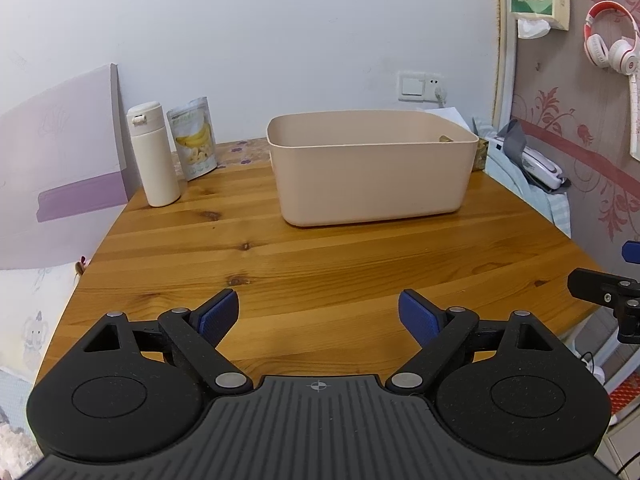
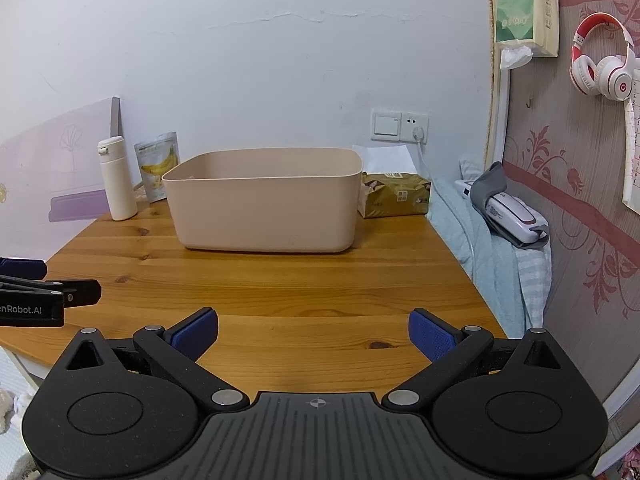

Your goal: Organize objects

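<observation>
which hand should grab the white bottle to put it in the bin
Left, probably. The bottle stands at the table's far left, beside the bin, on the left gripper's side. The right gripper, also open and empty, would have to cross over.

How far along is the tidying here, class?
Done: little visible; the bin hides most of its inside. In hand: nothing; left gripper and right gripper are open and empty. Left: bottle, banana snack pouch and tissue pack remain outside.

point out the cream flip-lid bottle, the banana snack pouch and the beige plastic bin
cream flip-lid bottle (image 1: 157, 160), left wrist view, middle of its body
banana snack pouch (image 1: 195, 144), left wrist view, on the printed bananas
beige plastic bin (image 2: 264, 208), right wrist view, its front wall
</observation>
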Motion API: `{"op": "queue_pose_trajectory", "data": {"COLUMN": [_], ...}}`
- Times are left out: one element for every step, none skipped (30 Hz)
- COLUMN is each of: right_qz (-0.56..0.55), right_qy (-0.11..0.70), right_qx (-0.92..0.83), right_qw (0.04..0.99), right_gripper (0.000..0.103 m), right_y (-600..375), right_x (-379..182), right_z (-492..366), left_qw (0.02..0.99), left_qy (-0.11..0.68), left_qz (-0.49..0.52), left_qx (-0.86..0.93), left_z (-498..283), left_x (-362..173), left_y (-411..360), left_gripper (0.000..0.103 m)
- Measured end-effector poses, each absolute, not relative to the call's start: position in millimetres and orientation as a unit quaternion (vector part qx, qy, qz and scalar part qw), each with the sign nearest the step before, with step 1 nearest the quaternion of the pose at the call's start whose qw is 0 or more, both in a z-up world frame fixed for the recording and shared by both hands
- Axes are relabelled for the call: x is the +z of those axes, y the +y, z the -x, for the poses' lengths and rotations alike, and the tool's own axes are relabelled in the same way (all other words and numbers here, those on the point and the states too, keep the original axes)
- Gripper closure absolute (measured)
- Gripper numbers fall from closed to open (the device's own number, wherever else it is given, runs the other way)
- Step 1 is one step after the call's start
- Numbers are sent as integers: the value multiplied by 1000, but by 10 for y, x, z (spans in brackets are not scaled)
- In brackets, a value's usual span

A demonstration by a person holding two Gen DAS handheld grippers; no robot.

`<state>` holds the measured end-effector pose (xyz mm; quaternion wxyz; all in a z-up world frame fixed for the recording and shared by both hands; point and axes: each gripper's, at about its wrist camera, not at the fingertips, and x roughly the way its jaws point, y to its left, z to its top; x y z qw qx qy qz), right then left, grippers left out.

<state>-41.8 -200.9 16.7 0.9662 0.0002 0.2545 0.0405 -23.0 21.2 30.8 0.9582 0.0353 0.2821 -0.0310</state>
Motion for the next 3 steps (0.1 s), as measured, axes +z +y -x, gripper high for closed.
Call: {"op": "queue_pose_trajectory", "data": {"right_qz": [0, 0, 0], "right_qy": [255, 256, 257], "right_qx": [41, 41, 42], "right_qw": [966, 966, 966], "right_gripper": [0, 0, 0], "right_y": [-2006, -2004, -2000], "right_x": [165, 161, 158], "right_z": [414, 410, 402], "left_qw": [958, 958, 958], "left_qy": [282, 283, 284], "left_qz": [-35, -34, -33], "left_qx": [-31, -31, -31], "left_z": [224, 216, 207], "left_x": [300, 294, 285], "left_y": [213, 220, 223], "left_gripper": [13, 12, 11]}}
